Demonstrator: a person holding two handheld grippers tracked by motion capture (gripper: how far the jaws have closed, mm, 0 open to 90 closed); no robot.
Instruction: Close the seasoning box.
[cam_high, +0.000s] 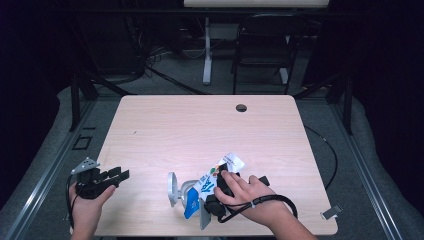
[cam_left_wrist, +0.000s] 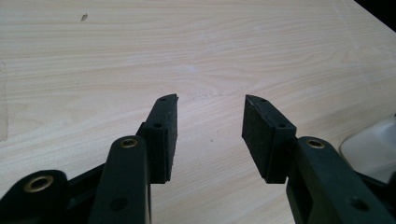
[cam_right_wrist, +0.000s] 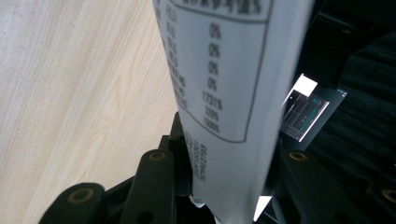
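The left gripper (cam_high: 114, 176) is held low at the left edge of the table, near its near-left corner, by the left hand (cam_high: 86, 200), whose forearm comes in from the bottom of the high view. Its jaws point to the right across the table and are seen well apart in the left gripper view, with nothing between the pads (cam_left_wrist: 164, 135). The right gripper (cam_high: 216, 186) is held near the middle of the near edge by the right hand (cam_high: 245, 192), which is wrapped over its body, the cable looped beside the wrist. Its jaws are closed against the two sides of a package (cam_right_wrist: 224, 107).
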